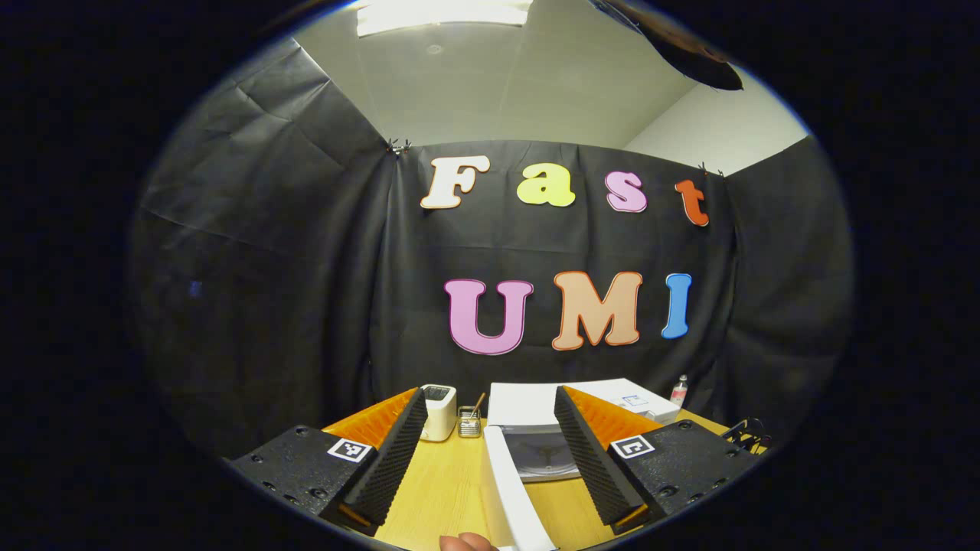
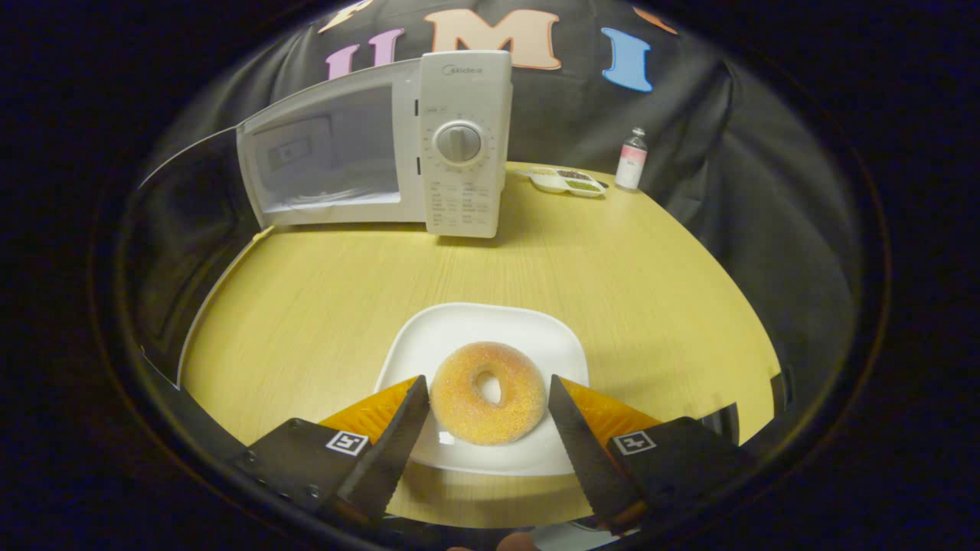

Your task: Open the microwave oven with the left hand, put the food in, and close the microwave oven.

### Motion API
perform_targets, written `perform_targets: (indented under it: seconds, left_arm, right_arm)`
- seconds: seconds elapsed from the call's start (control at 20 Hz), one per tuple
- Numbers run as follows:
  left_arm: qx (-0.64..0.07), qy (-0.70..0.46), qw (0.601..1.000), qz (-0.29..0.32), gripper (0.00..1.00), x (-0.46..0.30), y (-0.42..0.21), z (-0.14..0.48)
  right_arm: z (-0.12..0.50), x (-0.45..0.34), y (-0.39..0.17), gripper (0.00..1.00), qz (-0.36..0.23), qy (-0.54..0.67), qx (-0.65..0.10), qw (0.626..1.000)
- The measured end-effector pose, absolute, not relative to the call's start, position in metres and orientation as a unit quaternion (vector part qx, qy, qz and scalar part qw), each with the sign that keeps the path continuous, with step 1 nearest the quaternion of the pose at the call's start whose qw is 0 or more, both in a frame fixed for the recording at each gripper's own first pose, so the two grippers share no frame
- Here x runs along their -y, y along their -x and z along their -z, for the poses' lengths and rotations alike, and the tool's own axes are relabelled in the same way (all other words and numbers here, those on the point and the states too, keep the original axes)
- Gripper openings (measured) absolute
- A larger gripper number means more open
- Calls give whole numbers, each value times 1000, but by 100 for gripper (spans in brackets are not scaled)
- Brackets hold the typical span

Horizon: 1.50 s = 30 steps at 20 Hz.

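The right claw [image 2: 488,428] is spread wide, its two ridged fingers standing on either side of a sugar-dusted ring doughnut [image 2: 488,392] without touching it. The doughnut has a grainy golden crust and lies on a smooth, glossy white plate [image 2: 429,348] with rounded square corners, which rests on the pale wood-grain bench [image 2: 306,306]. Farther back on the bench stands the white microwave oven [image 2: 459,145], boxy and matte, with its door [image 2: 184,245] swung open to the left so the pale cavity shows; a round dial sits on the control panel, and the small writing on the panel is too fine to make out. Just right of the oven lies a shallow white divided dish [image 2: 568,181] holding dark and greenish bits, and near it a small clear bottle [image 2: 632,159] with a pink label stands upright. In the left gripper view, the left claw [image 1: 490,459] is also spread, its ribbed fingers held apart above the bench with nothing between them but the edge of the open white door [image 1: 513,490]. Beyond it stand a small white rounded container [image 1: 439,412] and a little clear cup [image 1: 469,422] holding thin sticks. A fingertip [image 1: 467,542] peeks in at the bottom edge.
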<state>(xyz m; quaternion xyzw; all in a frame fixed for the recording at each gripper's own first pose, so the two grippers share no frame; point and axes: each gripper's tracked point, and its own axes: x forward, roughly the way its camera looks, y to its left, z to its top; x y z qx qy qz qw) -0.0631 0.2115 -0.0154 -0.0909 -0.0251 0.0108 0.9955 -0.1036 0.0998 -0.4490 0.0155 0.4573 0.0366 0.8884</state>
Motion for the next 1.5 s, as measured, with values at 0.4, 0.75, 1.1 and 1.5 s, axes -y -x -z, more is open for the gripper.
perform_targets:
  seconds: [0.4,0.75,1.1,1.5]
  left_arm:
    - [45,113,993,11,95,-187,52,5]
    - [57,105,993,24,93,-181,42,-3]
    - [58,96,993,41,93,-172,38,0]
    - [46,89,994,44,94,-174,42,7]
  right_arm:
    - [453,-98,100,82,-19,-42,-466,883]
    - [451,-96,97,59,-8,-82,-475,876]
    - [419,-125,89,53,-26,-167,-457,873]
    - [359,-182,49,53,-58,-326,-415,847]
